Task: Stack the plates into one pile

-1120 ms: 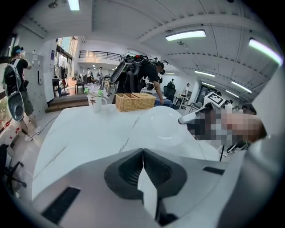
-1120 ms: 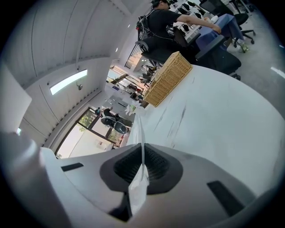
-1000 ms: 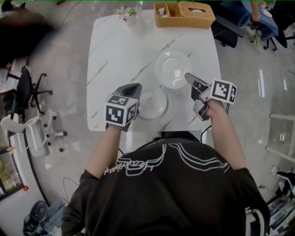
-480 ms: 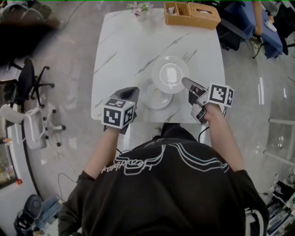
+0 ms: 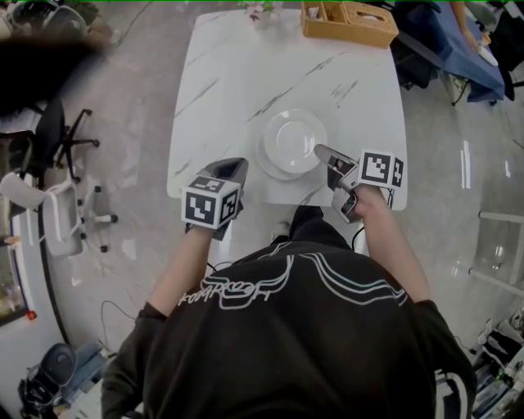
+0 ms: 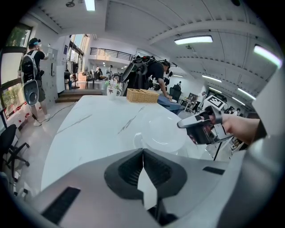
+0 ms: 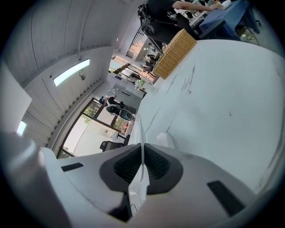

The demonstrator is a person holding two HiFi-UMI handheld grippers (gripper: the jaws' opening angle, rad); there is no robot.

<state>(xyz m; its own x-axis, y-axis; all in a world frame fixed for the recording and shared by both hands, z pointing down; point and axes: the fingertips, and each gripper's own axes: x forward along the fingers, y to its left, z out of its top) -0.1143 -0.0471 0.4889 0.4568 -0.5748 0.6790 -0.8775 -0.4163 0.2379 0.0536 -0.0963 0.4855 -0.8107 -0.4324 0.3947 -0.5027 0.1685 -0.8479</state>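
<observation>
A person in a dark shirt is seen from above, with a gripper held in each hand over the near edge of a white marble tabletop (image 5: pixel 221 74).

The left gripper (image 5: pixel 232 166) is held near the near left corner, just left of the plates. Its jaws are closed on nothing. It is probably kept aside so that the stacking is left clear.

The right gripper (image 5: pixel 321 151) is held at the right side of the plates. Its jaws are clamped on the rim of the upper plate (image 5: pixel 295 137), which is seen edge-on between them in the right gripper view. A rim grip lets the plate be kept roughly level.

The upper plate is placed over the smaller lower plate (image 5: pixel 267 164), of which only the left rim is shown. Both are near the near edge, about midway along it. Whether the upper plate rests on the lower one cannot be told.

At the far edge, a wicker basket (image 5: pixel 348 20) and a vase of flowers (image 5: pixel 260 10) are set well apart from the plates.
</observation>
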